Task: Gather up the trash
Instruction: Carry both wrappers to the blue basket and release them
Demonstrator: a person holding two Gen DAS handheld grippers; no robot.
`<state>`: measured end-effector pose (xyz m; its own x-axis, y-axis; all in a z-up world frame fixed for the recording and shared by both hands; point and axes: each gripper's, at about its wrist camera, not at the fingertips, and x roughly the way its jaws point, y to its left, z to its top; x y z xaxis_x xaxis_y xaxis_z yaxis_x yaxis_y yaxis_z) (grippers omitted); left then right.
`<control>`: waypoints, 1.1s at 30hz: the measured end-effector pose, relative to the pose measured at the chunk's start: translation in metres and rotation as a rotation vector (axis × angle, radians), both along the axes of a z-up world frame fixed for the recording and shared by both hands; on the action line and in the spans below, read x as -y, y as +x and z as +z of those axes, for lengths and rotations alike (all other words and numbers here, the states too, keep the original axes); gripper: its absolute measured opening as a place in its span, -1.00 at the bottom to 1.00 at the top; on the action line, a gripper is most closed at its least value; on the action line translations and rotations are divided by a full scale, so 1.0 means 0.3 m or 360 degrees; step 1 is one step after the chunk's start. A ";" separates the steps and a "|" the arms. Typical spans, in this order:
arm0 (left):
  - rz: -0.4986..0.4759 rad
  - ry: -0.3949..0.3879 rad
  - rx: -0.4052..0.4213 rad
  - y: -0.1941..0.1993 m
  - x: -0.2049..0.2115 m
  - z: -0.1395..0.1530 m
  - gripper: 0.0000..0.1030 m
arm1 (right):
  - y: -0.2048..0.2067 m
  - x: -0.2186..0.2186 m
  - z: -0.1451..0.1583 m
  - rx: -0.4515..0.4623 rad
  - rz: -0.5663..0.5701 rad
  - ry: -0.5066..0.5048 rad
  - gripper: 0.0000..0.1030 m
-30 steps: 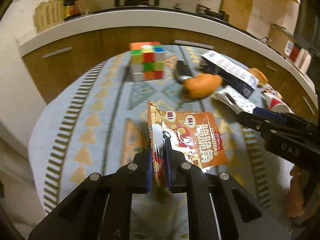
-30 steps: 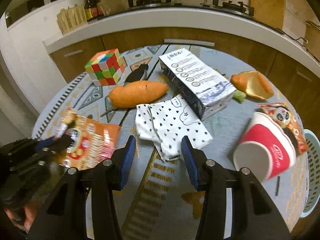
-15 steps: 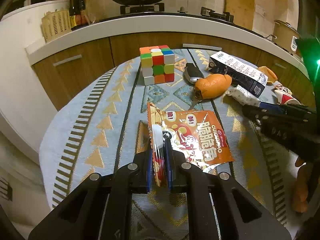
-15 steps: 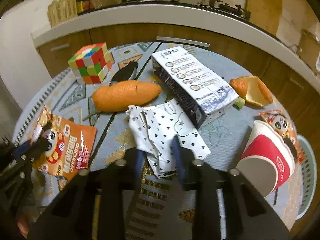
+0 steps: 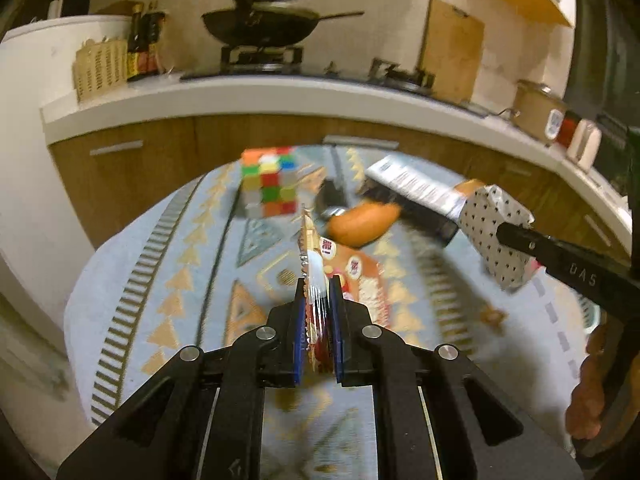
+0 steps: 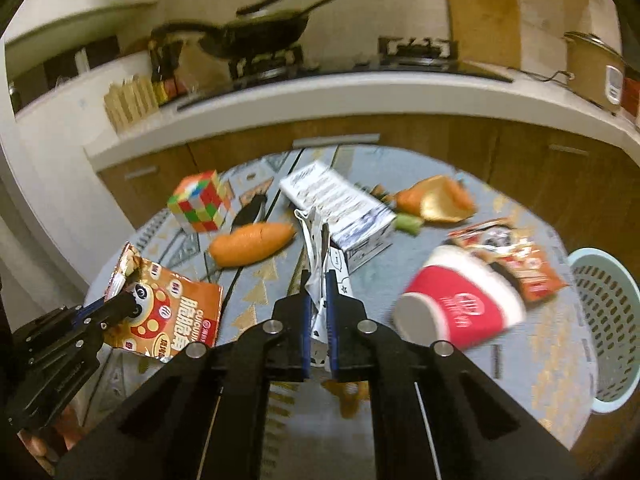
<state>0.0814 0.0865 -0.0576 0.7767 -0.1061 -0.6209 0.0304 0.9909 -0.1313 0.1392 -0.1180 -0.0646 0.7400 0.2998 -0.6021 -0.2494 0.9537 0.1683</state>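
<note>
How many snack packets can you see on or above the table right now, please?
2. One orange snack packet is clamped in the left gripper at the table's left side. A second snack packet lies flat on the right, behind the red paper cup, near the basket. Others may be hidden.

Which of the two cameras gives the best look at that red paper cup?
The right wrist view. There the red cup lies on its side on the table, whole and close, though a little blurred, beside the green basket. The left wrist view does not show the cup at all.
</note>
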 end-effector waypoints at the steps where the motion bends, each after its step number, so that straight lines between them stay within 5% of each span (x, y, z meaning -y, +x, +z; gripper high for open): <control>1: -0.0018 -0.0012 0.0017 -0.003 0.013 0.016 -0.84 | -0.011 0.012 0.013 0.0017 -0.0012 0.0005 -0.91; 20: -0.0499 0.0020 0.0306 0.024 0.513 0.295 -0.85 | -0.170 0.488 0.162 0.0178 -0.0376 0.0129 -0.91; 33: -0.0842 0.0164 0.0280 0.136 1.044 0.239 -0.85 | -0.172 0.936 0.063 0.0061 -0.0761 0.0280 -0.91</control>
<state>0.1222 -0.2267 0.0139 0.7269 -0.4547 -0.5146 0.5391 0.8420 0.0175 0.0875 -0.3988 -0.0458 0.8397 0.0166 -0.5428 0.1991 0.9205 0.3361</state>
